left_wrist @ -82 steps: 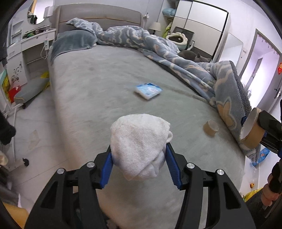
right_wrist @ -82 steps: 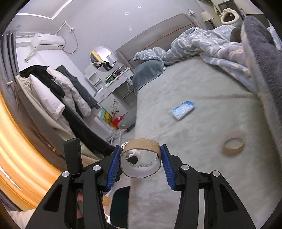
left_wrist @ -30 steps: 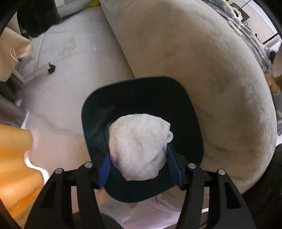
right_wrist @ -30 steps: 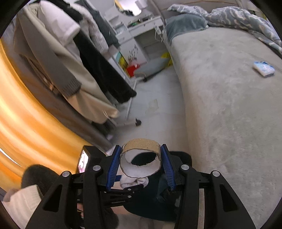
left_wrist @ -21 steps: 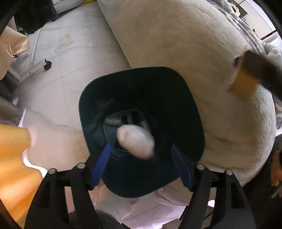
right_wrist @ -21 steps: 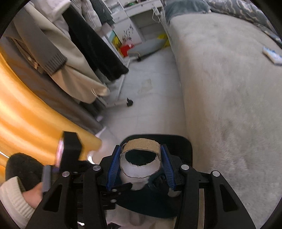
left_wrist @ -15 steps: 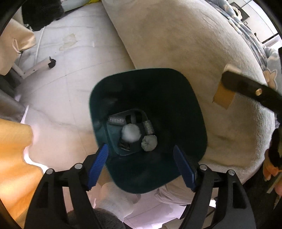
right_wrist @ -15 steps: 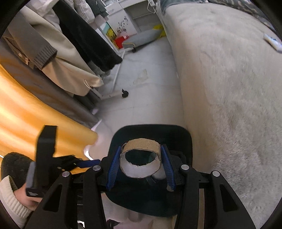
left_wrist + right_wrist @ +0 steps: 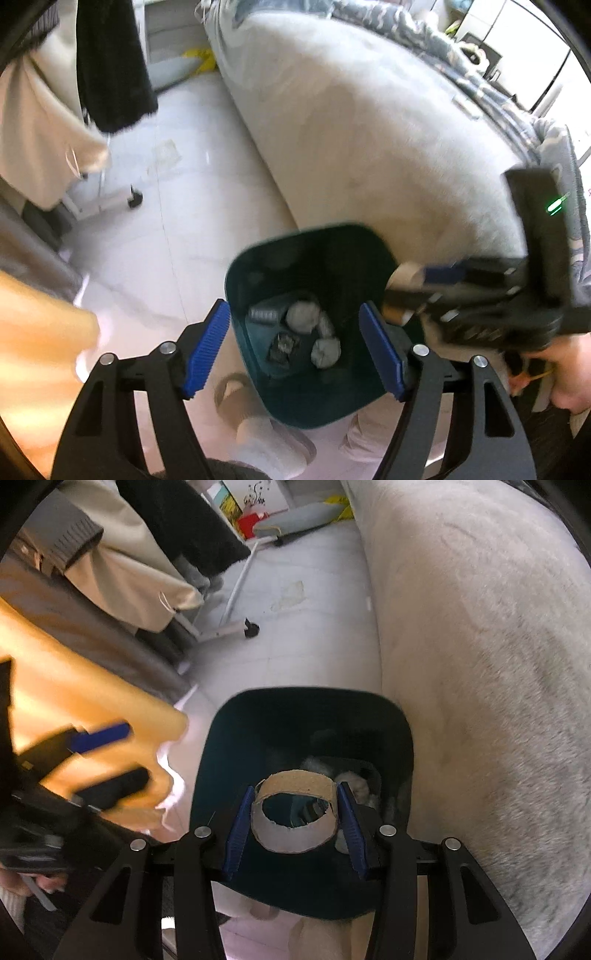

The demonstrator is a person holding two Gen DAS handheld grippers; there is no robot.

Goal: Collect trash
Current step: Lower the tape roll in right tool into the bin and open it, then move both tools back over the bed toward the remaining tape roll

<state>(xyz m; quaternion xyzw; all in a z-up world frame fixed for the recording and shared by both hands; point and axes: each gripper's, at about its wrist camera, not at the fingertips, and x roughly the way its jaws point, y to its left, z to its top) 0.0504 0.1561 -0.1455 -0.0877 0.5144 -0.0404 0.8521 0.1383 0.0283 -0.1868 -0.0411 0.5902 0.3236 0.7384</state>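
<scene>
Bin [image 9: 221, 760] contents dim, prob. crumpled wads [image 9: 303, 316]. Right gripper [image 9: 295, 814] fingers clamp cardboard ring [image 9: 295, 786]; left gripper [image 9: 295, 341] fingers spread, empty.

The left gripper [image 9: 297, 347] hangs with its blue pads spread wide and empty above a dark green bin [image 9: 258, 266] that stands on the pale floor [image 9: 177, 199] beside the bed [image 9: 369, 122]. White wads [image 9: 303, 316] lie at the bin's bottom. The right gripper [image 9: 417, 291] reaches in from the right, clamping a cardboard ring [image 9: 404, 273].
</scene>
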